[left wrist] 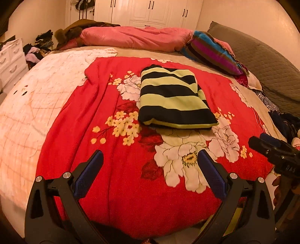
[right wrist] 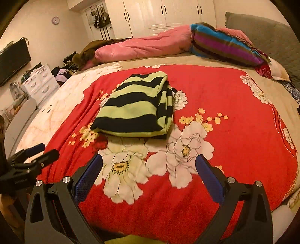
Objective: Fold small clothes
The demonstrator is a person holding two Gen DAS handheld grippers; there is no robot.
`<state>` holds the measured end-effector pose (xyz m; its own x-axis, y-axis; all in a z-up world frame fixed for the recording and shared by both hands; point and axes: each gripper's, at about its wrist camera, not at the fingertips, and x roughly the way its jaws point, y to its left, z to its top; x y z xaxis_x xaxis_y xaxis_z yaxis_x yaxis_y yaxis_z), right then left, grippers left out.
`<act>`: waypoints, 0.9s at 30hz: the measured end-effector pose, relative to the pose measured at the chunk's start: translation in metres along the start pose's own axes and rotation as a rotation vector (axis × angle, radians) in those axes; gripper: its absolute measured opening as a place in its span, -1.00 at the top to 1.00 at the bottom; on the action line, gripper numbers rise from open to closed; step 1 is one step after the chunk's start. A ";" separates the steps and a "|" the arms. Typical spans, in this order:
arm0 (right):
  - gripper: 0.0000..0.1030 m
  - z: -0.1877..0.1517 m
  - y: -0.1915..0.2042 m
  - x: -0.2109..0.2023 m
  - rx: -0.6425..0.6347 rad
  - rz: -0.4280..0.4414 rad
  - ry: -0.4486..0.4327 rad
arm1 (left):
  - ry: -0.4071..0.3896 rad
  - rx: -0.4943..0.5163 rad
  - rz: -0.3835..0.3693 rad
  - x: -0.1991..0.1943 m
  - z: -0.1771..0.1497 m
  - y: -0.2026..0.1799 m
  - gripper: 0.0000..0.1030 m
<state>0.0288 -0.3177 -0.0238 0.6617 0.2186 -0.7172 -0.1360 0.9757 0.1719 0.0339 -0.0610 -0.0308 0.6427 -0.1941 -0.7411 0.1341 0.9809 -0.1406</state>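
Your left tongs [left wrist: 150, 169] and right tongs [right wrist: 149, 169] are both spread wide with nothing between the blue pads, hovering over the red floral blanket [left wrist: 120, 187]. The striped green-and-black garment [left wrist: 174, 97] lies folded on that blanket, well beyond both tongs, short of the pink pillow [left wrist: 135, 37].

Both wrist views look forward along their own fingers, low over the bed [left wrist: 56, 105], toward the wardrobe [left wrist: 148, 11]. The left view sits left of the right one; each catches the other at its edge. Both share the red blanket [right wrist: 215, 90] and folded top [right wrist: 135, 108], fairly near.
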 end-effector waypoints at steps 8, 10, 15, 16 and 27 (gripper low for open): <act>-0.92 0.000 0.004 -0.004 0.001 -0.001 0.001 | -0.006 -0.020 -0.004 -0.007 -0.002 0.004 -0.82; -0.92 0.000 0.004 -0.007 0.000 -0.002 -0.006 | -0.007 -0.018 -0.004 -0.007 -0.002 0.005 -0.82; -0.92 0.000 0.004 -0.010 0.003 -0.006 -0.006 | -0.001 -0.002 0.007 -0.007 -0.002 0.002 -0.82; -0.92 0.000 0.004 -0.010 0.004 -0.009 -0.008 | -0.001 -0.001 0.009 -0.007 -0.002 0.002 -0.82; -0.92 -0.001 0.002 -0.009 -0.003 -0.003 -0.003 | 0.017 -0.001 0.033 -0.004 -0.003 0.001 -0.82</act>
<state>0.0219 -0.3176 -0.0172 0.6641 0.2152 -0.7160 -0.1358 0.9765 0.1675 0.0290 -0.0597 -0.0302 0.6339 -0.1613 -0.7564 0.1123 0.9868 -0.1163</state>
